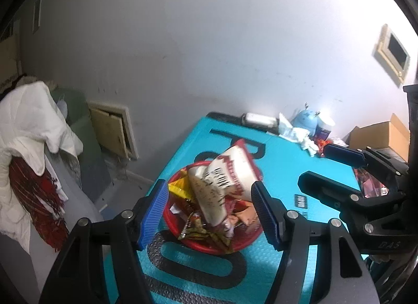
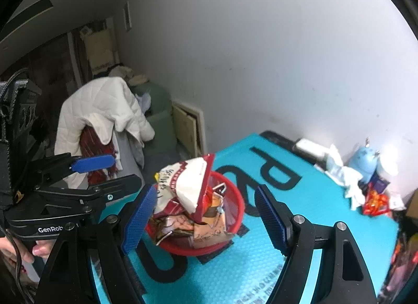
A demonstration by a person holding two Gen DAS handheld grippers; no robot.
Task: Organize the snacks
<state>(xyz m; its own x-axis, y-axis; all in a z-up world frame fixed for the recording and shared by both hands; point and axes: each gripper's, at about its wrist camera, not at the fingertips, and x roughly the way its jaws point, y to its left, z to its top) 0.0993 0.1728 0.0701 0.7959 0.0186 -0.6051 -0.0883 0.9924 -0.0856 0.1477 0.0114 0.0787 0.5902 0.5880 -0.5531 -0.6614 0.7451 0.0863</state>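
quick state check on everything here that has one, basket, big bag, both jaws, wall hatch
red basket: upright on the teal mat, heaped full
white and red snack bag: on top of the heap, crumpled, tilted
left gripper: jaws open, empty
right gripper: jaws open, empty
wall hatch: ajar

One round red plastic mesh basket (image 1: 183, 236) sits at the centre of the single turquoise foam mat (image 1: 282, 173) with black lettering. In the basket, one large white-and-red crinkled snack bag (image 1: 222, 181) stands on top; the smaller foil packets (image 1: 198, 228) beneath overlap too much to count. At two o'clock from the basket lie one pale blue round toy figure (image 1: 304, 120), one crumpled white tissue wad (image 1: 300, 136) and one brown cardboard box (image 1: 384, 134). Two black grippers with blue pads are in view: the left gripper (image 1: 211, 212) and the right gripper (image 2: 206, 220).
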